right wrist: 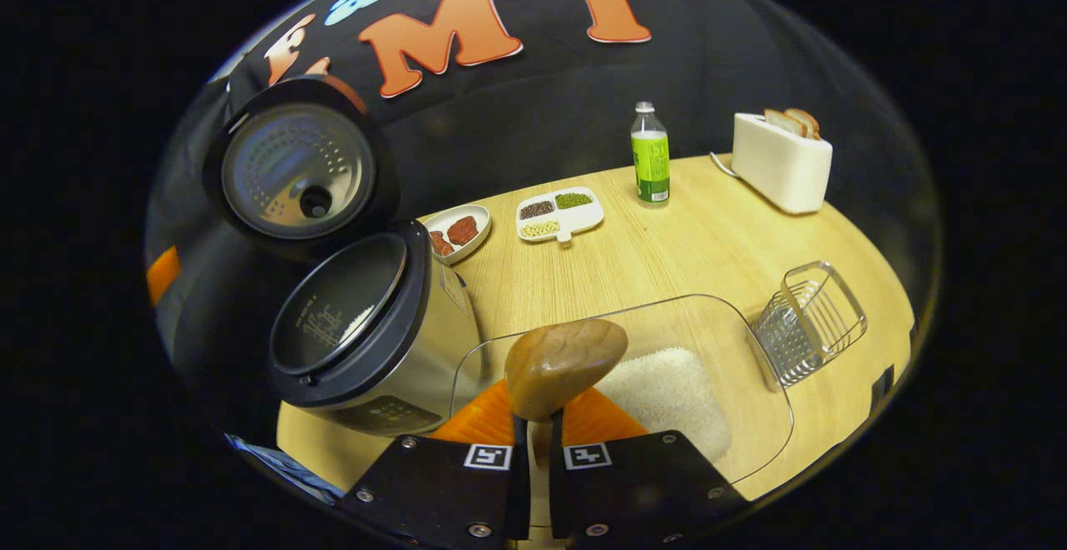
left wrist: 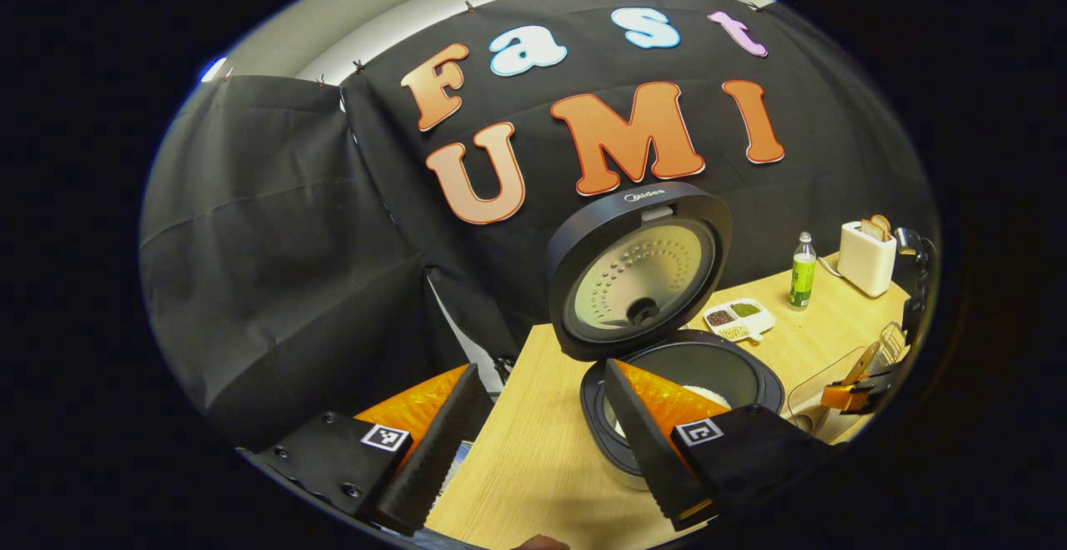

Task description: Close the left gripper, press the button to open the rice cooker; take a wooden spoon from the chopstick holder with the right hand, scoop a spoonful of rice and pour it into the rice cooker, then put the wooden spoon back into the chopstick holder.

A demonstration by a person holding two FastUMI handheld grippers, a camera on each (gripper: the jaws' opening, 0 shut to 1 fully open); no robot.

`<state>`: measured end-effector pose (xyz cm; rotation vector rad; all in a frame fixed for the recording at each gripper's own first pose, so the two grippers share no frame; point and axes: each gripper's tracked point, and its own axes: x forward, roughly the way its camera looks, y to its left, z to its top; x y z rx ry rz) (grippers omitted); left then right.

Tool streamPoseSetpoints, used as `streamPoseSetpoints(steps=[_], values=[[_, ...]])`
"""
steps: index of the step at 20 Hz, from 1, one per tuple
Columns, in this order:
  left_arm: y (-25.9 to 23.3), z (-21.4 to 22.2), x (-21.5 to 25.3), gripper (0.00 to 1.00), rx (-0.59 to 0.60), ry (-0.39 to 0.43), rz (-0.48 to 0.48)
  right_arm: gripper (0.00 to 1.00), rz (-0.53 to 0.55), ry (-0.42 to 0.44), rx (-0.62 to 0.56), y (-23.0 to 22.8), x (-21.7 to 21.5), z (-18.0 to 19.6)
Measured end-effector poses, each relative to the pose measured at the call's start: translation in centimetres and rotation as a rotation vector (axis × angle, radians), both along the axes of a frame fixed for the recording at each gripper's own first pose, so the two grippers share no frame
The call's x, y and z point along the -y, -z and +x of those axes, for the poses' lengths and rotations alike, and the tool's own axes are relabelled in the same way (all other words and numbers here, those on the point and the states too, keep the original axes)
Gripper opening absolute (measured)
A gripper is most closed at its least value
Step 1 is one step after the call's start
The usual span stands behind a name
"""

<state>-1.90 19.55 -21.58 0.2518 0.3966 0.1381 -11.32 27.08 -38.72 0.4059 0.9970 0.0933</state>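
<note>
The rice cooker (right wrist: 367,333) stands at the left with its lid (right wrist: 296,171) swung up, and some white rice lies in its pot (left wrist: 708,367). My right gripper (right wrist: 534,433) is shut on the handle of a wooden spoon (right wrist: 565,367). The spoon's bowl hovers over the near left part of a clear container (right wrist: 750,450) that holds a heap of rice (right wrist: 667,392). The wire chopstick holder (right wrist: 809,321) sits to the right of that container. My left gripper (left wrist: 538,450) is open just in front of the cooker (left wrist: 638,271), with nothing between its fingers.
On the wooden table (right wrist: 708,242) stand a green bottle (right wrist: 650,158), a white toaster (right wrist: 779,162) with bread slices, a divided dish of beans (right wrist: 557,215) and a small plate of red pieces (right wrist: 457,232). The table's left edge (left wrist: 492,417) runs close to the cooker.
</note>
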Motion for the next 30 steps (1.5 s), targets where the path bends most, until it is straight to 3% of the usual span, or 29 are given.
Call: streamPoseSetpoints(steps=[1, 2, 5, 8, 9, 10, 15, 16, 18, 19, 28, 29, 30], values=[[0.0, 0.1, -0.1, 1.00, 0.002, 0.000, -0.002, 0.08, 0.040, 0.019, -0.022, 0.3, 0.0, 0.0], [0.0, 0.0, -0.2, 0.93, 0.002, 0.000, -0.003, 0.08, 0.078, 0.040, -0.038, 0.6, 0.1, 0.1], [0.0, 0.0, -0.5, 0.93, -0.001, 0.000, -0.002, 0.08, 0.152, 0.067, -0.070, 1.0, 0.2, 0.0], [0.2, -0.1, -0.8, 0.93, -0.007, -0.001, 0.000, 0.09, 0.191, 0.033, -0.079, 1.0, 0.2, 0.1], [0.2, -0.1, -0.8, 1.00, -0.010, -0.001, 0.000, 0.09, 0.211, 0.025, -0.089, 1.1, 0.1, 0.2], [0.1, -0.2, -0.7, 0.93, -0.010, -0.001, 0.002, 0.09, 0.231, 0.021, -0.098, 1.2, 0.2, 0.2], [0.0, -0.3, -0.1, 0.93, -0.008, 0.001, 0.007, 0.08, 0.388, 0.050, -0.157, 1.2, 0.1, 0.1], [-0.1, -0.5, 0.0, 1.00, -0.008, 0.001, 0.006, 0.09, 0.409, 0.061, -0.165, 1.4, 0.4, 0.1], [-0.1, -0.4, 0.2, 1.00, -0.008, -0.005, 0.003, 0.09, 0.448, 0.078, -0.181, 1.3, 0.9, 0.0], [-0.1, -0.4, 0.4, 0.93, -0.006, -0.008, -0.001, 0.09, 0.461, 0.091, -0.187, 1.3, 1.2, 0.0], [-1.0, -0.1, 3.3, 0.93, 0.016, -0.025, -0.016, 0.08, 0.618, 0.159, -0.185, -0.9, 5.7, 0.4], [-1.1, -0.1, 3.8, 1.00, 0.016, -0.028, -0.019, 0.09, 0.640, 0.171, -0.178, -1.3, 6.5, 0.8], [-1.1, -0.1, 4.4, 0.93, 0.014, -0.029, -0.024, 0.08, 0.664, 0.183, -0.172, -1.9, 7.2, 1.1]])
